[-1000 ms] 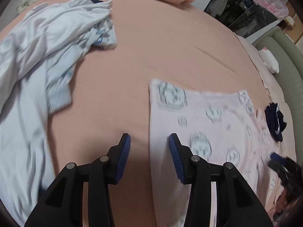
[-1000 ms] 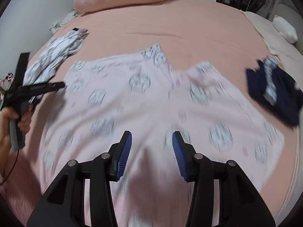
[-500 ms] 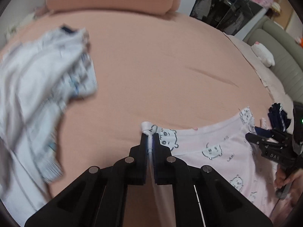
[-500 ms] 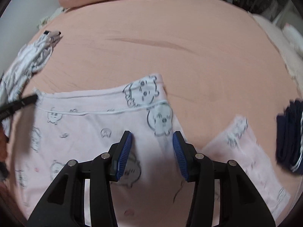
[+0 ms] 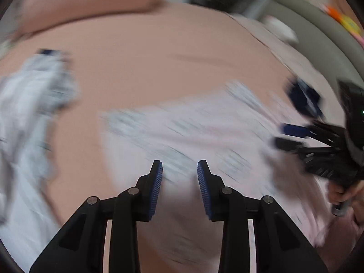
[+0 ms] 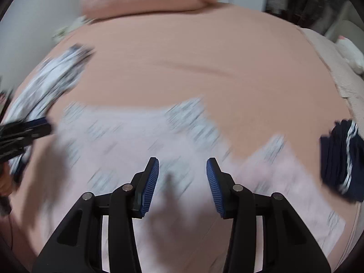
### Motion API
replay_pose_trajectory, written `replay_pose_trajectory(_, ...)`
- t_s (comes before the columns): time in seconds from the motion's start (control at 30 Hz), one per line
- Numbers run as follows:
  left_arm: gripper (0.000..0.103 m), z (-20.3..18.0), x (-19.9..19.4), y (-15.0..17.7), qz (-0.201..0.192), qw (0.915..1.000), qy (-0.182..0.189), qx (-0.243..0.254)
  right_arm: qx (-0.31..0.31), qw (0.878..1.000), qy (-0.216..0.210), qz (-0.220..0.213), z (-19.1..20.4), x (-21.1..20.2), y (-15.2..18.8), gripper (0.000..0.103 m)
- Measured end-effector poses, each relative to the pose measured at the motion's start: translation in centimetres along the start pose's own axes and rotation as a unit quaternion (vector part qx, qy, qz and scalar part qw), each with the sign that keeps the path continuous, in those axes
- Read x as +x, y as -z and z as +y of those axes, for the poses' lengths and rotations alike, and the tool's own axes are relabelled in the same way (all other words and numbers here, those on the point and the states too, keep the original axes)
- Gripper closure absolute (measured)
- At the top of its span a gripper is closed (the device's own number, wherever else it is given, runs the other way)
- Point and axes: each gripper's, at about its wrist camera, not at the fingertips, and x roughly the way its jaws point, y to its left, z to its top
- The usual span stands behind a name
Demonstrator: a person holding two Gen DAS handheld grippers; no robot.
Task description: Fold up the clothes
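**Soft pink garment lay loose on the bed, both tools empty**

We had the pink garment (image 5: 204, 136) spread flat on the bed (image 5: 147, 56), printed with small grey faces, its upper edge folded over. Our left tool (image 5: 179, 173) hung above its near part with the jaws parted and nothing between them; they had just been opening, and the cloth lay free under them. Our right tool (image 6: 182, 170) hovered over the same garment (image 6: 136, 141), jaws likewise apart and holding nothing.

We judged the cloth to be light, thin and limp. It would sag and crease where lifted, and a single pinch would drag the rest along the sheet. It looked neither slippery nor fragile, so a firm nip should do no harm. The best holds, we thought, were the corners and hemmed edges, one tool at each end of an edge, so the fold would travel straight.

A white pile (image 5: 29, 113) lay well to the left and a navy item (image 6: 341, 159) lay apart on the right. Both views were blurred, so finer detail escaped us.
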Motion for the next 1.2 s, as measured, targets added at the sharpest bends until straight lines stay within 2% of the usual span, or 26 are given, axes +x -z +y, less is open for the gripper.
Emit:
replay_pose_trajectory(0.03,0.069,-2.1,0.9,1.3,0.019,0.9993,0.001,0.032,-0.019,1.0,0.001,0.008,1.4,-0.2,1.6,0.058)
replay_pose_trajectory(0.1,0.069,-4.6,2.4,3.6,0.053,0.9941,-0.038,0.087,-0.053,0.998,0.01,0.03,3.2,0.1,4.4,0.059)
replay_pose_trajectory(0.13,0.066,-5.7,3.0,4.7,0.068,0.9897,-0.058,0.112,-0.065,0.997,0.018,0.041,3.6,0.4,5.5,0.059)
replay_pose_trajectory(0.17,0.064,-6.3,2.5,5.5,0.067,0.986,-0.083,0.128,-0.069,0.996,0.025,0.041,3.3,0.4,6.4,0.059)
replay_pose_trajectory(0.2,0.054,-6.6,2.0,6.3,0.07,0.9821,-0.109,0.137,-0.071,0.996,0.033,0.038,2.9,0.1,7.2,0.059)
replay_pose_trajectory(0.23,0.039,-5.9,1.2,6.6,0.084,0.9806,-0.135,0.115,-0.073,0.996,0.04,0.035,2.4,-0.1,8.0,0.059)
replay_pose_trajectory(0.27,0.037,-5.1,0.2,6.9,0.083,0.9816,-0.151,0.082,-0.064,0.996,0.051,0.035,1.6,-0.8,8.6,0.059)
replay_pose_trajectory(0.3,0.041,-4.6,-0.6,7.2,0.073,0.9849,-0.147,0.055,-0.052,0.996,0.062,0.036,0.7,-1.5,9.0,0.059)
replay_pose_trajectory(0.33,0.042,-4.6,-1.3,7.6,0.057,0.9905,-0.12,0.033,-0.039,0.996,0.068,0.032,-0.2,-2.4,9.5,0.058)
replay_pose_trajectory(0.37,0.042,-5.6,-1.5,7.8,0.048,0.9943,-0.087,0.037,-0.028,0.997,0.063,0.025,-0.6,-3.1,10.0,0.057)
replay_pose_trajectory(0.4,0.042,-6.7,-1.6,7.9,0.039,0.9966,-0.058,0.044,-0.017,0.998,0.054,0.018,-0.9,-3.7,10.6,0.057)
replay_pose_trajectory(0.5,0.042,-11.3,-0.3,7.8,0.035,0.9928,-0.027,0.111,-0.021,0.998,0.047,0.026,0.9,-3.1,12.5,0.057)
replay_pose_trajectory(0.53,0.041,-11.8,0.8,8.4,0.07,0.9897,-0.031,0.121,-0.023,0.998,0.045,0.029,1.6,-2.9,13.1,0.057)
replay_pose_trajectory(0.57,0.041,-11.5,0.5,9.0,0.085,0.9888,-0.037,0.117,-0.026,0.998,0.044,0.032,2.3,-2.6,13.7,0.057)
replay_pose_trajectory(0.63,0.041,-11.0,-0.2,10.2,0.113,0.9866,-0.048,0.107,-0.013,0.998,0.045,0.036,1.3,-3.2,14.7,0.05)
replay_pose_trajectory(0.77,0.041,-9.1,-4.2,11.6,0.077,0.9942,-0.053,0.052,0.011,0.997,0.06,0.047,-2.2,-5.8,17.2,0.05)
replay_pose_trajectory(0.87,0.043,-9.5,-5.6,12.4,0.053,0.9978,-0.032,0.022,0.045,0.997,0.05,0.032,-3.6,-8.0,18.8,0.05)
replay_pose_trajectory(0.97,0.042,-10.0,-4.4,14.0,0.101,0.9918,-0.076,0.013,0.062,0.996,0.055,0.026,-2.8,-8.0,19.6,0.05)
replay_pose_trajectory(1.0,0.043,-9.5,-4.0,14.3,0.113,0.9895,-0.091,0.004,0.06,0.995,0.069,0.035,-2.7,-7.4,20.1,0.05)
replay_pose_trajectory(1.07,0.044,-8.5,-5.7,15.9,0.109,0.9895,-0.094,-0.016,0.056,0.993,0.096,0.047,-2.8,-6.8,21.1,0.048)
replay_pose_trajectory(1.13,0.043,-7.2,-7.4,17.0,0.116,0.9839,-0.129,-0.042,0.066,0.992,0.104,0.034,-3.5,-7.7,22.4,0.048)
replay_pose_trajectory(1.17,0.044,-6.7,-8.3,17.5,0.111,0.9825,-0.139,-0.055,0.076,0.991,0.105,0.028,-3.9,-8.3,23.0,0.048)
replay_pose_trajectory(1.2,0.047,-6.4,-8.9,18.0,0.102,0.9834,-0.134,-0.067,0.088,0.99,0.105,0.021,-4.3,-8.9,23.5,0.048)
